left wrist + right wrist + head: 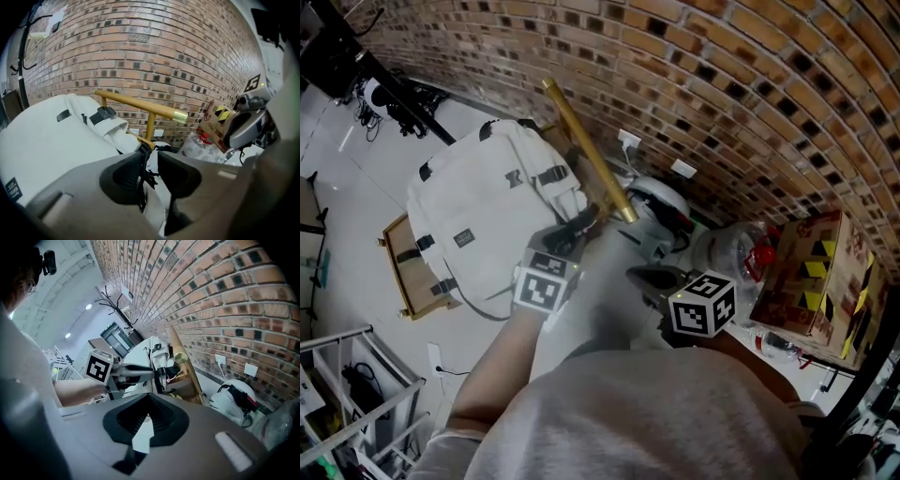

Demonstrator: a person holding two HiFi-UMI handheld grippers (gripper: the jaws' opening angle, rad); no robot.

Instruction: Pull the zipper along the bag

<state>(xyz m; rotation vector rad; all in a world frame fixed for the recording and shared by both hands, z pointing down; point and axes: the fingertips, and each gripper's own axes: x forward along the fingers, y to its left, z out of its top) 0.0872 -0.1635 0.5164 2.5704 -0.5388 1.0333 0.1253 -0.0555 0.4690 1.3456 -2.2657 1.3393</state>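
Head view steeply down, gripper views close behind fingers (123, 177), all sharing brick wall (722, 75), seemingly backpack (478, 211).

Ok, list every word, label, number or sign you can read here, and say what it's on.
No text reads clearly.
Dark label patch on the white backpack: too small to read.
Cardboard box: print blurred; yellow-and-black hazard stripes, no words.
Cubes on the left gripper and right gripper: square code markers, no words.
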